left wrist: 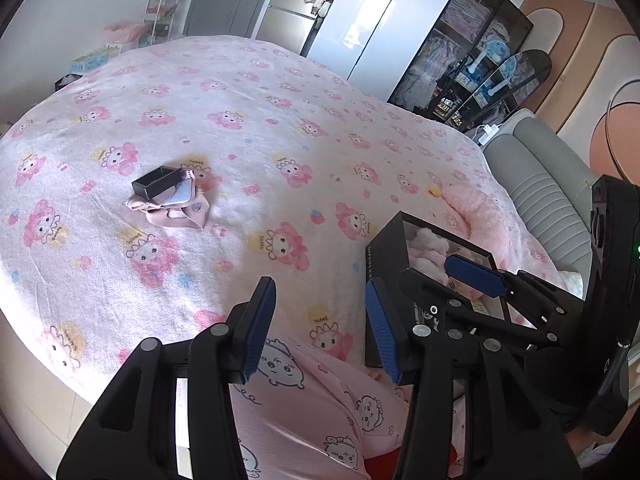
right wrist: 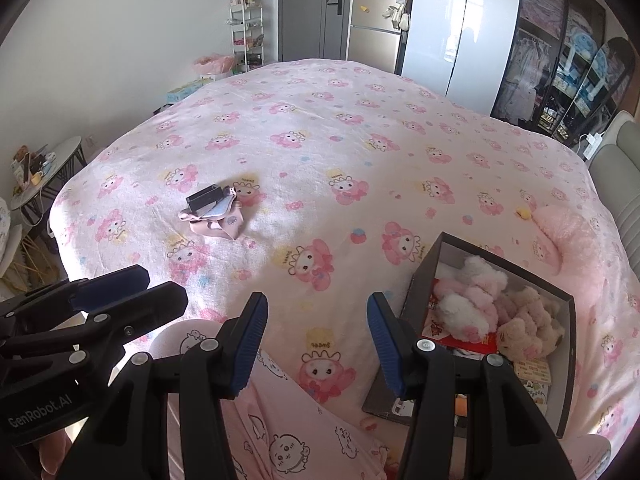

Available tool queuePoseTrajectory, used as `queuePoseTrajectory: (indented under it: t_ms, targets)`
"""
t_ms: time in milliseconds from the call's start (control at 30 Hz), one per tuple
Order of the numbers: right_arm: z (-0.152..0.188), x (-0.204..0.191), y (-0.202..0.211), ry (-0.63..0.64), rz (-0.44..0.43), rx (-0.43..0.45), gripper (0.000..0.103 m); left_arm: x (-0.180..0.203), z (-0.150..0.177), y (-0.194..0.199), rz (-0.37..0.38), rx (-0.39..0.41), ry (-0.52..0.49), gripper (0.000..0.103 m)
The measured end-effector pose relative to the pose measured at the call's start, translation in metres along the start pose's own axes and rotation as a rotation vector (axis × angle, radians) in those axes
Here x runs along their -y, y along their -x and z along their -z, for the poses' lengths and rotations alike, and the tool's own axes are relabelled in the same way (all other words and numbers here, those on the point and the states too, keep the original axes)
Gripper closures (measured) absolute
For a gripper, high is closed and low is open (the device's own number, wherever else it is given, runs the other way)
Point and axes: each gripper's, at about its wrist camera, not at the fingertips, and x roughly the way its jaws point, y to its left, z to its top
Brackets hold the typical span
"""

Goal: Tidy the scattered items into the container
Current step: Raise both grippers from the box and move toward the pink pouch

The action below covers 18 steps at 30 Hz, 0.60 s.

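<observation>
Both gripper pairs hover open over the pink bedspread (right wrist: 360, 120) — wardrobe (right wrist: 452, 24) beyond.

Pink printed bed (right wrist: 360, 128) carries a dark box (right wrist: 568, 360), small black tray (right wrist: 204, 199), pink cloth (right wrist: 224, 226)

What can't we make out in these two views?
- Small black box: contents, too small in both views.
- Pile of pink items under it: pieces overlap, count unclear.
- Big box: near corner hidden by right gripper fingers; left view blocked likewise.
</observation>
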Motion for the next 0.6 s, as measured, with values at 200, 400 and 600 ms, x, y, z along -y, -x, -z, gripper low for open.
queuePoseTrajectory:
  t_ms: [200,400,600]
  targets:
    - [-0.01,-0.014,-0.016,0.016,-0.021,-0.022,0.055,-0.022,-0.006,-0.004,-0.009,0.005,0.045,0.056]
    - [-0.023,-0.029,-0.042,0.03,-0.056,-0.058,0.055,-0.048,-0.012,-0.013,-0.032,0.011,0.092,0.056]
    - [-0.034,-0.042,-0.086,0.025,-0.114,-0.134,0.055,-0.079,-0.02,-0.037,-0.057,-0.005,0.152,0.056]
